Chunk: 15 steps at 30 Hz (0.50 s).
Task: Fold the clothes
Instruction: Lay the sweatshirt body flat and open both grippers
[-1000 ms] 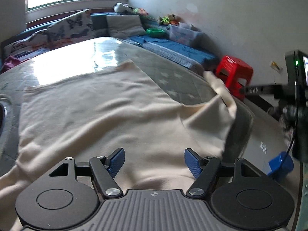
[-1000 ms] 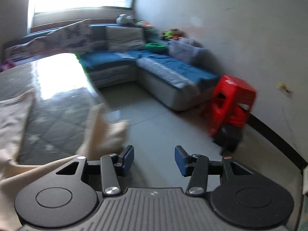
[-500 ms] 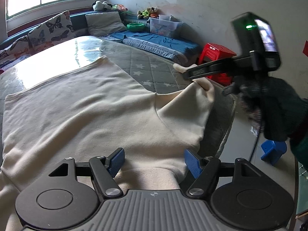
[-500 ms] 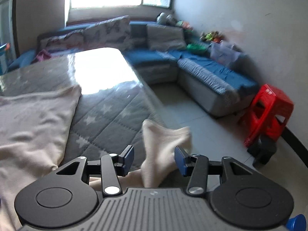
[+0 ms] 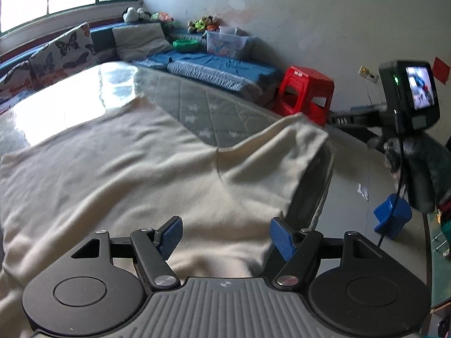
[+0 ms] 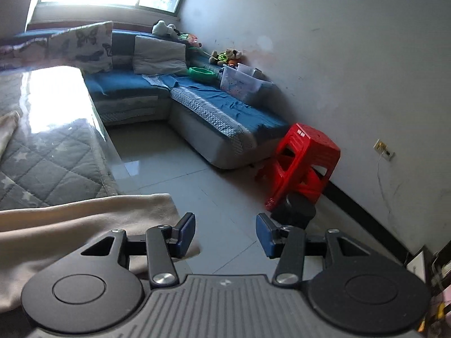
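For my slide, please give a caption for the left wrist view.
Open left gripper above a cream garment spread on a quilted table.

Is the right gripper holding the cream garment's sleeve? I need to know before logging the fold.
No: the right gripper stands open over bare floor, and the cream garment lies just beside its left finger.

No legible text in either view. Small white marking on arm of right gripper [image 5: 342, 120], too blurred to read. Embossed mark on red stool [image 6: 301, 133] unreadable.

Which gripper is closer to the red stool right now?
Right. The right gripper hangs over the floor facing the red stool; the left gripper hovers over the cream garment, farther back.
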Available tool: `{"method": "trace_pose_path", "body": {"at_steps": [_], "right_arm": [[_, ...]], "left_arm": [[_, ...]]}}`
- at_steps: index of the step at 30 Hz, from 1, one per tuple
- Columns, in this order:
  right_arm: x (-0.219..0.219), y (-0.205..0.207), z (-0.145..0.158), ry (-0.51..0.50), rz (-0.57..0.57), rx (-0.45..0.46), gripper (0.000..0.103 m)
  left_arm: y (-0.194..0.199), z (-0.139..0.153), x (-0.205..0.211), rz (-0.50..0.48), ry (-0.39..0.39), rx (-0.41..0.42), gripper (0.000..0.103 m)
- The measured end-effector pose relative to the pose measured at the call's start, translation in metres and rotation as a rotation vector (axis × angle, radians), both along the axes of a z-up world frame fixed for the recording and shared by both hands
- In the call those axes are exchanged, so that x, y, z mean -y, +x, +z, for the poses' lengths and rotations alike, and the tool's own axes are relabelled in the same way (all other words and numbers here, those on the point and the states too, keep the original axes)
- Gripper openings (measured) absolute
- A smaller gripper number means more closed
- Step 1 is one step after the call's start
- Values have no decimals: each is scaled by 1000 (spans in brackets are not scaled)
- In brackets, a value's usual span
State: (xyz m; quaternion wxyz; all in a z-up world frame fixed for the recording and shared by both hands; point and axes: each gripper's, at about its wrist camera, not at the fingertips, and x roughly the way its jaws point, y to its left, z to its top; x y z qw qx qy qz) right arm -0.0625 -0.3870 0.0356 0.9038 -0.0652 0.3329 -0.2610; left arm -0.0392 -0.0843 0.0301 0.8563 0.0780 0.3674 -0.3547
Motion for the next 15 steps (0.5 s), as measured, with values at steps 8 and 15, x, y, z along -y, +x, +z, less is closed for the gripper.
{"method": "trace_pose_path", "body": {"at_steps": [8,15], "right_arm": [[-11,17,-11,159,119,-18,49],[-17,35,-11,185,169,-20,49]], "left_arm": [[6,-11,9,-16,-4,-45,70],[24,-4,-22,82,-28,-30,70]]}}
